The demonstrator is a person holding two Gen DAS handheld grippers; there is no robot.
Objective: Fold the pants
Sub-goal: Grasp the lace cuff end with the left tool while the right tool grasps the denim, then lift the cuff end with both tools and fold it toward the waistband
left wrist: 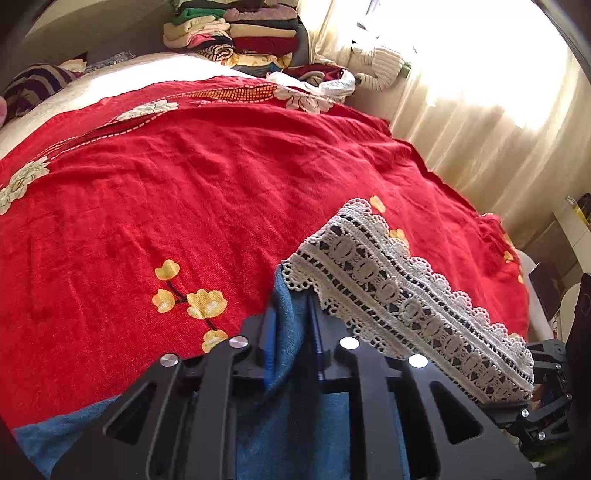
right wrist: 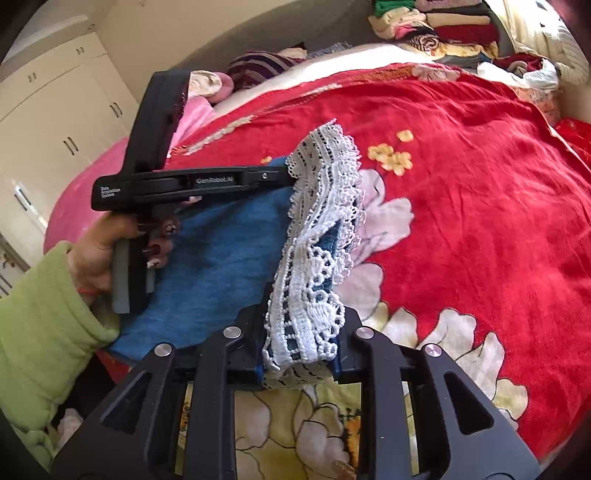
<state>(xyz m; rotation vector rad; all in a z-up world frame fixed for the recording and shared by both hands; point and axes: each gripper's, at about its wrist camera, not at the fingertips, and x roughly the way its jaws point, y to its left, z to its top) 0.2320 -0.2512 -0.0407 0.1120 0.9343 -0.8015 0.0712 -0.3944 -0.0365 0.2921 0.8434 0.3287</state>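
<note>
Gripping the blue pants (right wrist: 229, 236) at their white lace hem (right wrist: 317, 258), your left gripper (left wrist: 291, 332) and right gripper (right wrist: 301, 347) are each pinched onto the fabric, stretching the hem between them above the red floral blanket (left wrist: 184, 184) on the bed.

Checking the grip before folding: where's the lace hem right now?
The lace hem hangs stretched between both tongs, left and right, above the red blanket.

Red blanket (left wrist: 221, 177) open ahead — clothes pile (left wrist: 236, 33) far edge.
</note>
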